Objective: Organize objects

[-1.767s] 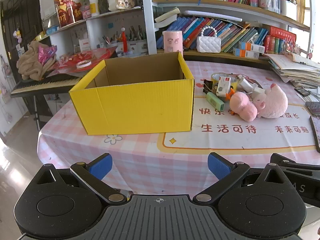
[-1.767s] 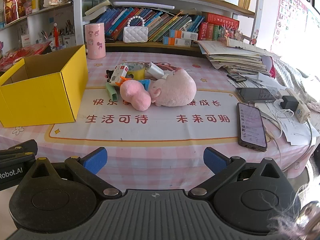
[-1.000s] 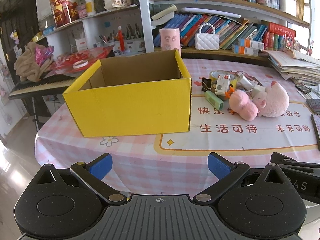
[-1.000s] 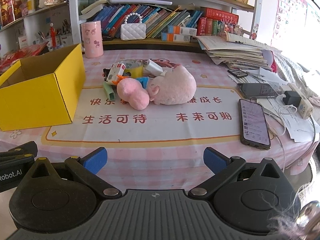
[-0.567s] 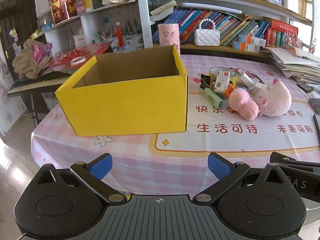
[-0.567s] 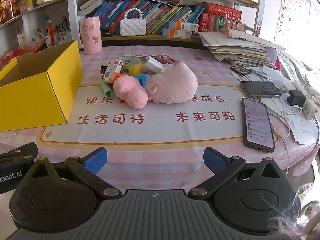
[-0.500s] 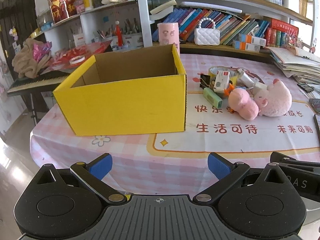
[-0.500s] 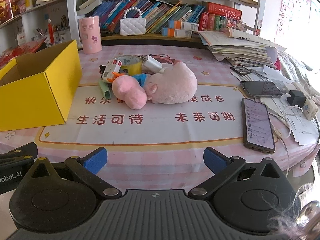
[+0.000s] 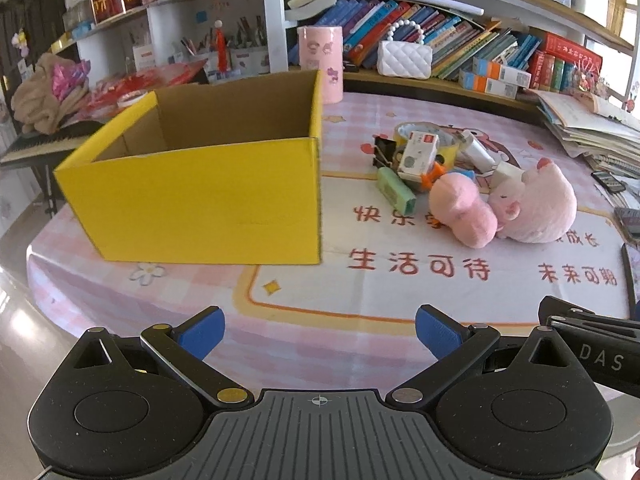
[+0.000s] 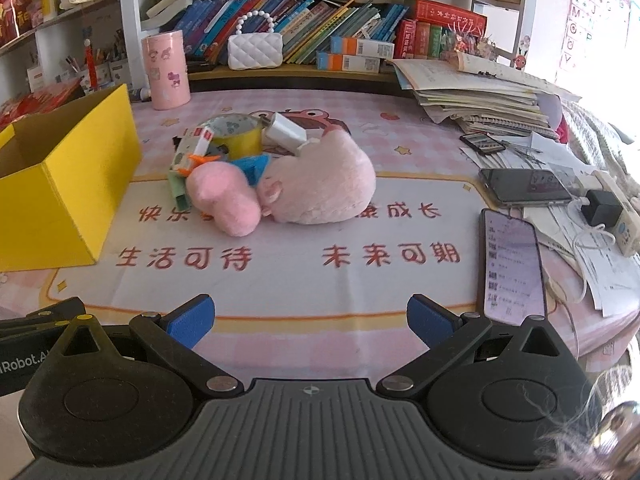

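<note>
An open, empty yellow cardboard box (image 9: pixel 208 192) stands on the left of the pink tablecloth; its side shows in the right wrist view (image 10: pixel 68 176). To its right lies a pile: a large pink plush pig (image 10: pixel 320 184), a smaller pink plush (image 10: pixel 224 200), a green eraser-like block (image 9: pixel 396 190), a yellow tape roll (image 10: pixel 236 136), a small white card box (image 9: pixel 418 154) and a white charger (image 10: pixel 286 132). My left gripper (image 9: pixel 320 326) is open and empty at the table's near edge. My right gripper (image 10: pixel 310 316) is open and empty, short of the plush toys.
Two phones (image 10: pixel 512 264) (image 10: pixel 524 190), a power strip with cables (image 10: pixel 612 212) and stacked papers (image 10: pixel 480 100) lie at the right. A pink cylinder (image 10: pixel 166 74) and white purse (image 10: pixel 254 52) stand at the back by bookshelves. A keyboard (image 9: pixel 36 142) sits left of the table.
Both grippers have moved forward toward the table, so the box and the pile look closer. Both grippers stay open and empty.
</note>
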`<state>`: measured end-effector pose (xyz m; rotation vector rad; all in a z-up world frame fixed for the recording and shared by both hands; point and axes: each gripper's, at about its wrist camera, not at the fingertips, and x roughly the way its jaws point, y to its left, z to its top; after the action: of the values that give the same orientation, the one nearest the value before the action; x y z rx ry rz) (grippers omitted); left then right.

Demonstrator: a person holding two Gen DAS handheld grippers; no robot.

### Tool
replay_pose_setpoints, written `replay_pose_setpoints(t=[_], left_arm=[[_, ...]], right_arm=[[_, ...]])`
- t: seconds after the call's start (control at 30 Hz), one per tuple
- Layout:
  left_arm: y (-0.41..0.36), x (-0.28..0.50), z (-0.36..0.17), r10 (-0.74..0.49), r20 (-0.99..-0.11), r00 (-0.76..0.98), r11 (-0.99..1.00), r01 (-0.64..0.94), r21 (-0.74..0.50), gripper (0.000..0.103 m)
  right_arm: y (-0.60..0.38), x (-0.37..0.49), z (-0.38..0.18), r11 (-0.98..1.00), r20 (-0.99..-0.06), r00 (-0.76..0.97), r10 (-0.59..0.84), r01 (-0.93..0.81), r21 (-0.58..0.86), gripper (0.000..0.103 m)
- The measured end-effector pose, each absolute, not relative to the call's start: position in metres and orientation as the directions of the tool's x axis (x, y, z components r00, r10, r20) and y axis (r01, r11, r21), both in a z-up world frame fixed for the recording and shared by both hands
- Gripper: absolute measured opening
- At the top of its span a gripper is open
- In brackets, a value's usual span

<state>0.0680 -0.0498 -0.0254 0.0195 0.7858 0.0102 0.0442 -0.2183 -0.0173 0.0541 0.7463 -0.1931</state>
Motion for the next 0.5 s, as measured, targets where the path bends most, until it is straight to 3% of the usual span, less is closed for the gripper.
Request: replay_pose_setpoints(t=[0.5], left_arm=[[-0.094, 0.104, -0.030, -0.014, -0.711, 0.703, 0.998, -0.034, -0.052, 0.102]], right_arm=[[-0.292, 0.107, -0.016, 0.972, -0.667, 0.744, -0.040, 0.183, 0.146, 0.101]])
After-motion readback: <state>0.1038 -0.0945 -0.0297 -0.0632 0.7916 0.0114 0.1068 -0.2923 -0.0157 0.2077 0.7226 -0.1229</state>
